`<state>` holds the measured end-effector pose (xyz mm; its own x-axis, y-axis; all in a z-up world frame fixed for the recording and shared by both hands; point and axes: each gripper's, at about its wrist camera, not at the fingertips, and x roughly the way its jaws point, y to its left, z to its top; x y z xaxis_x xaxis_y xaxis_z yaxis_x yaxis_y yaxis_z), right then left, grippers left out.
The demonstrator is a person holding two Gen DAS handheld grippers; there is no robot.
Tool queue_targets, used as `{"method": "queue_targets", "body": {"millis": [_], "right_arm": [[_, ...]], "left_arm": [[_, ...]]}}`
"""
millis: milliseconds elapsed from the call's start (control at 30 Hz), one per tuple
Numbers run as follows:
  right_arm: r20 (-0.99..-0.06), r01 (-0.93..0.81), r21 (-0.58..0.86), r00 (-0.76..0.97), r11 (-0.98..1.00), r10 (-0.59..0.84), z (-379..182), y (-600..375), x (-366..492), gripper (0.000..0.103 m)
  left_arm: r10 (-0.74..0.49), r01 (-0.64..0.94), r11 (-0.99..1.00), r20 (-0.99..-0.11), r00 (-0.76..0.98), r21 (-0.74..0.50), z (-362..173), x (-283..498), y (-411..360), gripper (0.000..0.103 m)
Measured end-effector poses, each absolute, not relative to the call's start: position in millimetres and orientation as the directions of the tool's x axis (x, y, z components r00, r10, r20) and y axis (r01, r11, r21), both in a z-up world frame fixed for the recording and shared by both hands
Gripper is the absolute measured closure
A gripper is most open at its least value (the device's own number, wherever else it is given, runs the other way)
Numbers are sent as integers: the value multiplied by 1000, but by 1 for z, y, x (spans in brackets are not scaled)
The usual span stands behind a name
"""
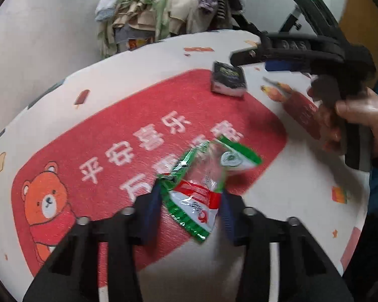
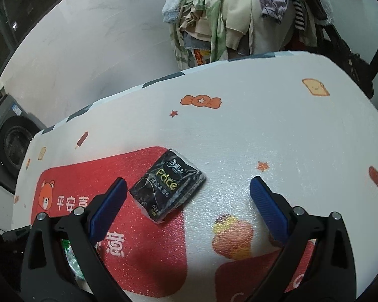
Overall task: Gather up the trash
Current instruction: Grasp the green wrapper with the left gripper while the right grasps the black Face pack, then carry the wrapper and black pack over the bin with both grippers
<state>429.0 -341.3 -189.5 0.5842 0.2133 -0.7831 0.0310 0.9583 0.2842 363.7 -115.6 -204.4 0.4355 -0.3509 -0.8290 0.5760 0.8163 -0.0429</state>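
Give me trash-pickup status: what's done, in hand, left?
Done: nothing visibly binned; no bin in view. In hand: the green-and-white wrapper sits between the left gripper's jaws. Left: the black tissue pack lies on the mat, between the right gripper's wide-open jaws.

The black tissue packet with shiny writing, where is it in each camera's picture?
Left wrist view: the black plastic tissue packet lies upper right of middle, at the far corner of the red patch, near the right gripper.
Right wrist view: the packet lies just below middle, between the open blue-padded fingers.
Shared landmark: the orange bear print.
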Motion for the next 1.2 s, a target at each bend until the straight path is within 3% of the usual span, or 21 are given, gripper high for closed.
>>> {"method": "queue_targets", "body": {"millis": [67,133,400,533,633,1200], "right_arm": [[-786,25,280,580,960,214,-191,-338,431,7],[-792,17,257,577,966,200,-191,-331,435,7],[-839,53,167,531,984,114,-202,-301,459,17],[-871,21,55,489,998,38,-209,-284,459,31],[-865,-22,61,498,998,64,-203,-279,449,40],[-808,-188,115,554,975,202,-135,-234,297,41]], "left_arm": [[-347,551,833,-820,454,-48,-199,365,-109,87],[-371,525,847,-798,475,-81,-191,364,-96,89],[-441,426,876,-731,521,-225,-158,352,-51,89],[-442,403,883,-718,538,-241,-146,337,-35,89],[-446,384,886,-705,552,-261,-136,319,-19,89],[-459,374,882,-705,540,-287,-118,192,23,89]]}}
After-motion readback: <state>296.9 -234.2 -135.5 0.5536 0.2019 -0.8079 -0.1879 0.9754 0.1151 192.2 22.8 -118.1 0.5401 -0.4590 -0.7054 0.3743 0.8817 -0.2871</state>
